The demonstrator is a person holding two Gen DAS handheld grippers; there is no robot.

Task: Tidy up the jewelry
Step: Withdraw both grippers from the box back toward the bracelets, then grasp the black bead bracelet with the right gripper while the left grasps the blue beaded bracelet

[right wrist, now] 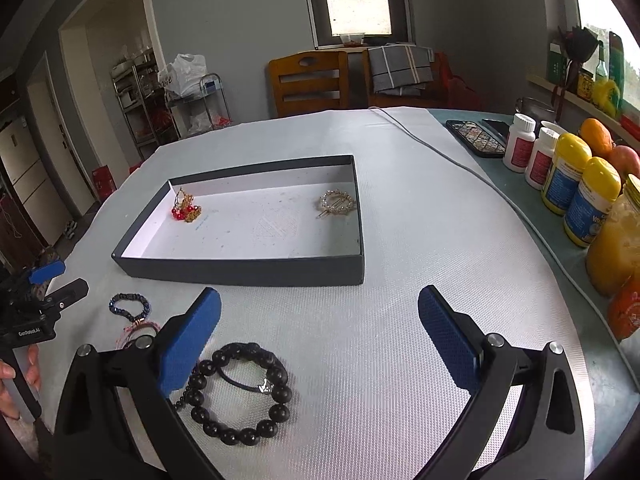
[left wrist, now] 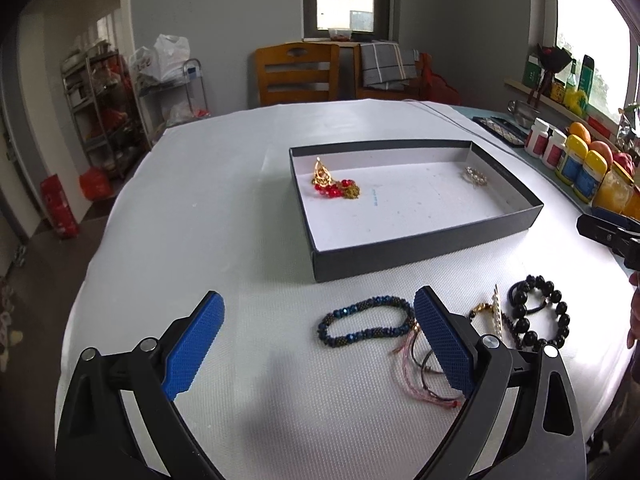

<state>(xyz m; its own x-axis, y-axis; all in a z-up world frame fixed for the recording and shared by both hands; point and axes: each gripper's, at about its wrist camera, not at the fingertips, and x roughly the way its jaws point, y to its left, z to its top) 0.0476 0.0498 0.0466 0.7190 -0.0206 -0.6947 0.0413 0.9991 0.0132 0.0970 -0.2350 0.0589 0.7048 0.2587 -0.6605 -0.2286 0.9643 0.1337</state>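
Observation:
A shallow dark box [left wrist: 424,256] [right wrist: 248,270] with a white floor lies on the white cloth. In it are a red-and-gold earring cluster [left wrist: 334,184] [right wrist: 185,207] and a round pearl clip [left wrist: 475,177] [right wrist: 337,201]. In front of the box lie a blue bead bracelet [left wrist: 364,320] [right wrist: 130,306], pink cords [left wrist: 416,376], a pearl hairpin [left wrist: 497,312] and a black bead bracelet [left wrist: 540,316] [right wrist: 244,390] with a black hair tie. My left gripper [left wrist: 320,344] hovers open over the blue bracelet. My right gripper [right wrist: 320,342] is open just right of the black bracelet.
Several bottles [right wrist: 576,184], a jar of orange liquid [right wrist: 616,248], fruit and a phone [right wrist: 476,138] line the table's right side. A grey cable [right wrist: 460,160] crosses the cloth. Wooden chairs [left wrist: 296,74] stand behind the table. A hand [right wrist: 16,376] holds the left tool.

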